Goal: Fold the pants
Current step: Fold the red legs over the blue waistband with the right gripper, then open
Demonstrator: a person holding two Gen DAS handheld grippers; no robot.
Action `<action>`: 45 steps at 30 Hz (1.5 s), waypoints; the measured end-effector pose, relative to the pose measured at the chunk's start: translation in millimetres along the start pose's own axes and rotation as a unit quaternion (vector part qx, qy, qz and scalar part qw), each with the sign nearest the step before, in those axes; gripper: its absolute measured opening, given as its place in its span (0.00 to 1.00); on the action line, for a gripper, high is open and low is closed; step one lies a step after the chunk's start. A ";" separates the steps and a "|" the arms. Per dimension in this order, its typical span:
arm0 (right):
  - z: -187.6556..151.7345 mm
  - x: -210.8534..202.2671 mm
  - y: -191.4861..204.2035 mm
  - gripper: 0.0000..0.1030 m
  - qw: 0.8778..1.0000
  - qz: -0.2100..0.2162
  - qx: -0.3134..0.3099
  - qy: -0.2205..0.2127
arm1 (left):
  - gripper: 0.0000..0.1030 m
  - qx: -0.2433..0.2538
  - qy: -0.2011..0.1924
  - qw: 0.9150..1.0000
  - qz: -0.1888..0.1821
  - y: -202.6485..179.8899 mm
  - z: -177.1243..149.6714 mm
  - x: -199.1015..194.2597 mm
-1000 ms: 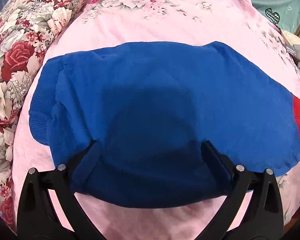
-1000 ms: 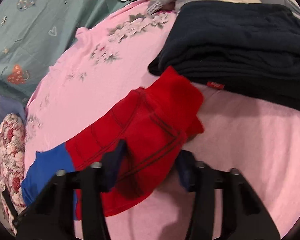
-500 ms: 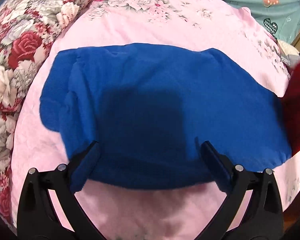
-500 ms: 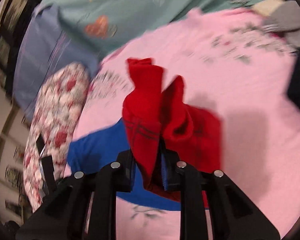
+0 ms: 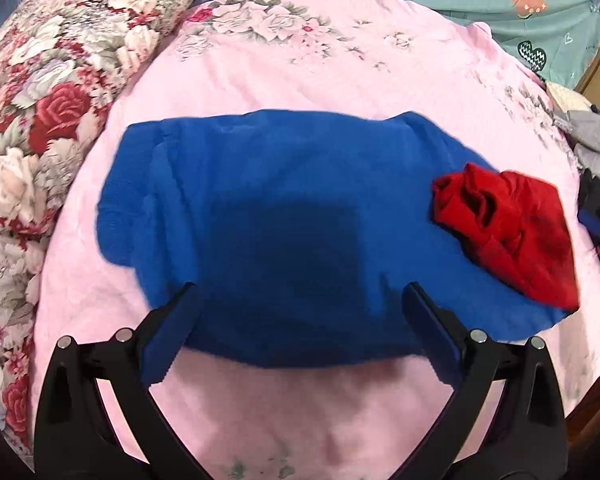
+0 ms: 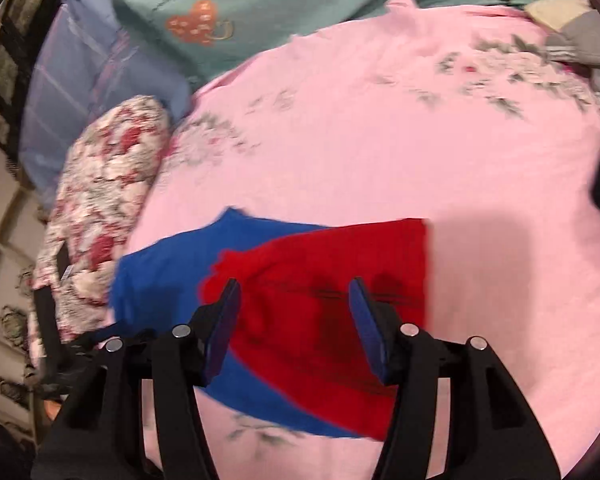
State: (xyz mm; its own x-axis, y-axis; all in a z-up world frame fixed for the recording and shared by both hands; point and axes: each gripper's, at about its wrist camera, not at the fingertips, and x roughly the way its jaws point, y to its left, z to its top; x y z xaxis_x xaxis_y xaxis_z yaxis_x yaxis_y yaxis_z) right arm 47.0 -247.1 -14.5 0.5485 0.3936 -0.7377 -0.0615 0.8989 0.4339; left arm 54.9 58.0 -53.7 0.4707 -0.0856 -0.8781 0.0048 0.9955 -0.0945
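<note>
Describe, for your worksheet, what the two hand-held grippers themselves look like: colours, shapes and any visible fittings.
Both match. The left gripper has a black frame whose two angular arms spread in a V, with round silver pins at the joints, and flat fingers faced in blue padding. The right gripper has the same black frame, silver pins and blue-faced fingers. No cables, markings or sleeves show.

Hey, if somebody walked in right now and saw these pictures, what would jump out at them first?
Probably the blue pants, spread flat in the middle of the pink bedspread, with their red end folded back onto the blue at the right. Next, the rose-print pillow along the left edge. Both grippers, left and right, hover open above the cloth.
</note>
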 end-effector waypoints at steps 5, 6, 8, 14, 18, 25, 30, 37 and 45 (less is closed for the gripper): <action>-13.1 35.5 -16.9 0.22 0.998 -0.011 -0.017 0.054 | 0.98 0.010 -0.006 1.000 -0.009 -27.3 17.9 -0.3; -17.4 47.5 -18.0 0.23 0.997 -0.012 -0.022 0.076 | 0.98 0.015 -0.004 1.000 -0.013 -34.7 20.8 0.1; -19.6 50.9 -15.1 0.24 0.996 -0.012 -0.043 0.077 | 0.98 0.028 -0.001 0.999 -0.015 -50.4 25.1 1.3; -2.6 13.4 -31.3 0.24 0.999 0.019 -0.038 0.022 | 0.98 0.068 -0.018 0.997 -0.027 -94.2 36.0 -1.2; 12.0 24.8 -45.7 0.24 0.999 -0.005 -0.030 0.036 | 0.98 0.090 -0.012 0.995 -0.038 -127.5 44.9 11.8; 25.8 37.2 -68.5 0.21 1.000 0.001 0.009 0.028 | 0.98 0.043 0.078 0.996 -0.004 -126.0 48.6 74.0; -8.8 13.3 -47.2 0.25 0.998 0.041 -0.034 0.045 | 0.98 0.038 0.073 0.996 -0.019 -118.5 43.2 66.9; -54.1 8.3 -34.2 0.41 0.995 0.012 -0.088 0.052 | 0.98 0.055 0.065 0.996 -0.005 -124.0 36.2 69.9; -11.7 -1.5 -23.4 0.41 0.998 -0.015 -0.066 -0.007 | 0.98 0.037 0.046 0.996 -0.071 -83.3 28.8 24.0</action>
State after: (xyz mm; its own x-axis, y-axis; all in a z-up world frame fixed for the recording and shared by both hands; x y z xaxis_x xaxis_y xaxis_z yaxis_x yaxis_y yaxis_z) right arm 37.9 -266.5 -29.6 0.5626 0.3641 -0.7423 -0.1527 0.9281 0.3395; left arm 91.2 -25.7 -53.3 0.3778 -0.2253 -0.8981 0.1314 0.9732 -0.1889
